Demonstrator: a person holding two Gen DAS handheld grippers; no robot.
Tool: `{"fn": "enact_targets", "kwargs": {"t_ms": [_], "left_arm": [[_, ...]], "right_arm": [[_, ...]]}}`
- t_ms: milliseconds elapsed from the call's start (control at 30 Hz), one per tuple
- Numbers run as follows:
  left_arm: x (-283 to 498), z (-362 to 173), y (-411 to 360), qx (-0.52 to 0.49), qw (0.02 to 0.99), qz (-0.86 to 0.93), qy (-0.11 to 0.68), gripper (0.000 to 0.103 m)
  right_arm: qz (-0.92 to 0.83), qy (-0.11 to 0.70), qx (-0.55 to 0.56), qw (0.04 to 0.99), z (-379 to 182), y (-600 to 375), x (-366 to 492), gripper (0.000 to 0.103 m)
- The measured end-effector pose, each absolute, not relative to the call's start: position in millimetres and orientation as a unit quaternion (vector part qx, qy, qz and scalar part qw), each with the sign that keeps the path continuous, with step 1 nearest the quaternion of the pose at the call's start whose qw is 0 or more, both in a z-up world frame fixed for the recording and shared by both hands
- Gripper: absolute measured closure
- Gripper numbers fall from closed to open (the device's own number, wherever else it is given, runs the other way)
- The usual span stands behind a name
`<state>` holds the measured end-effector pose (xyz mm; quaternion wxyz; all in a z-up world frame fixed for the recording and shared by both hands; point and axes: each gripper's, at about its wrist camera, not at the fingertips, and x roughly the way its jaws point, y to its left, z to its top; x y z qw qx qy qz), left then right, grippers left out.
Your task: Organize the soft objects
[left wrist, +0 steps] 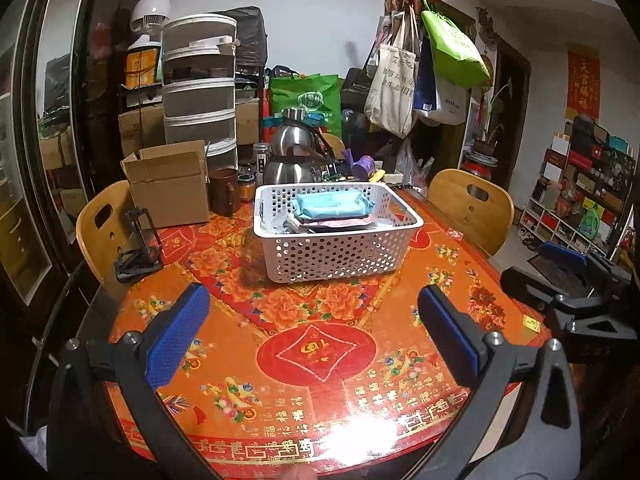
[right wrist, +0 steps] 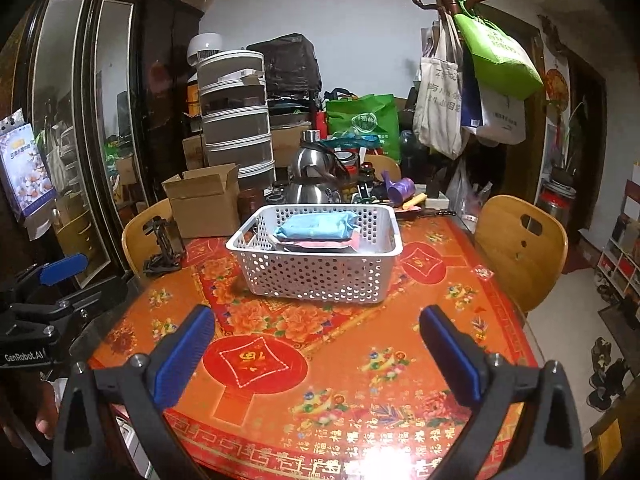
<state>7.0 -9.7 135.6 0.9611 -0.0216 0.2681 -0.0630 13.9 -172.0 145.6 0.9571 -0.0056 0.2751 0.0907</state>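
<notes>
Currently left gripper (left wrist: 314, 330) is spread wide and holds nothing above the red tablecloth (left wrist: 320, 352); right gripper (right wrist: 318, 346) likewise. Further out, mid-table, the white basket (left wrist: 336, 256) holds the soft packs, a blue one (left wrist: 330, 205) on top. Behind it: cardboard box (left wrist: 170, 184), steel kettle (left wrist: 294, 152).

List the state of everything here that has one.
Left gripper: open, empty.
Right gripper: open, empty.
Basket: upright, holding soft packs.
Blue pack: lying on top of the pile.
Cardboard box: flaps open.
Kettle: lid on.
</notes>
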Motion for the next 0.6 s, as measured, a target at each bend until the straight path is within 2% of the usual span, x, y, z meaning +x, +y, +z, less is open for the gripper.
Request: {"fn": "enact_targets", "kwargs": {"t_ms": [600], "left_arm": [[14.5, 131.1, -7.5, -0.025, 0.959, -0.066, 0.273, 0.0]], "right_arm": [[0.086, 0.281, -0.002, 0.956, 138.8, -173.4, 17.1, 0.001]]}}
